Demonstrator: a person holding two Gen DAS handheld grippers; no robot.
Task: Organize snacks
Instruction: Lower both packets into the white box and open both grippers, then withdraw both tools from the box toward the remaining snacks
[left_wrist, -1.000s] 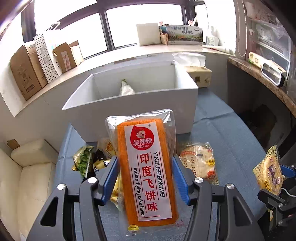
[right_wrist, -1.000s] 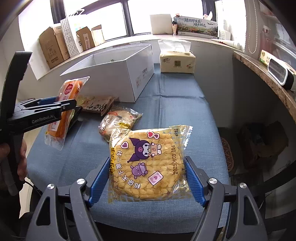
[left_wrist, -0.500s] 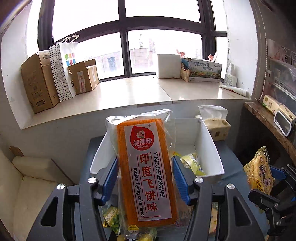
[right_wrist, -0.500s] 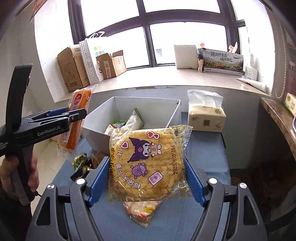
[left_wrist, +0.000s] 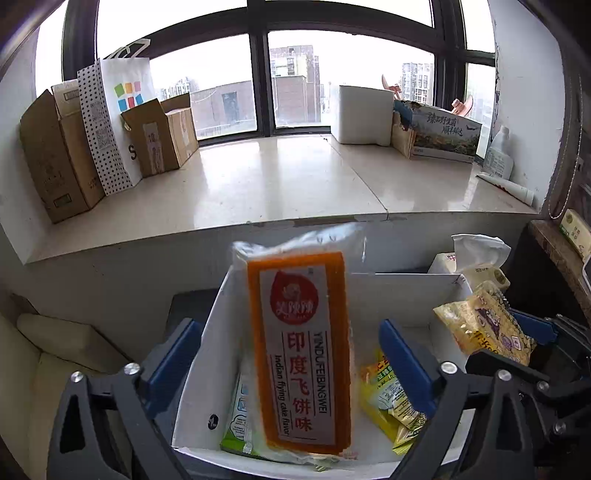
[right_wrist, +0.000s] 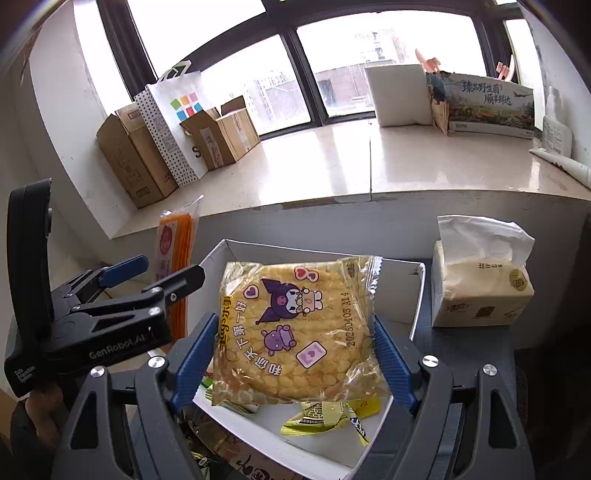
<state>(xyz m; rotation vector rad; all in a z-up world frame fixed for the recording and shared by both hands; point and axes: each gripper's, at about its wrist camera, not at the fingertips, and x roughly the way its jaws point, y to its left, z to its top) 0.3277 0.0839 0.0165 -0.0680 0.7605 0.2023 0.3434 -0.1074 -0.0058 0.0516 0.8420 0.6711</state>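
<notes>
1. Progress: several packets already lie in the white box (left_wrist: 402, 295); more wait on the tabletop at its near side, at 7 o'clock in the right view.
2. Left tool (left_wrist: 291, 354): jaws just sprung wide, clear of the orange pack (left_wrist: 299, 354), now released over the box.
3. Right tool (right_wrist: 293, 350): jaws just widened; the yellow pack (right_wrist: 295, 328) sits between them over the box, grip uncertain.
4. Both tools tilt downward toward the box.

Left hand-held gripper lets go over the box

The left hand-held gripper (left_wrist: 291, 363) has just been opening its jaws; both blue pads stand clear of the orange flying-cake packet (left_wrist: 299, 354), upright above the white box (left_wrist: 402, 295), green and yellow packets inside.
</notes>
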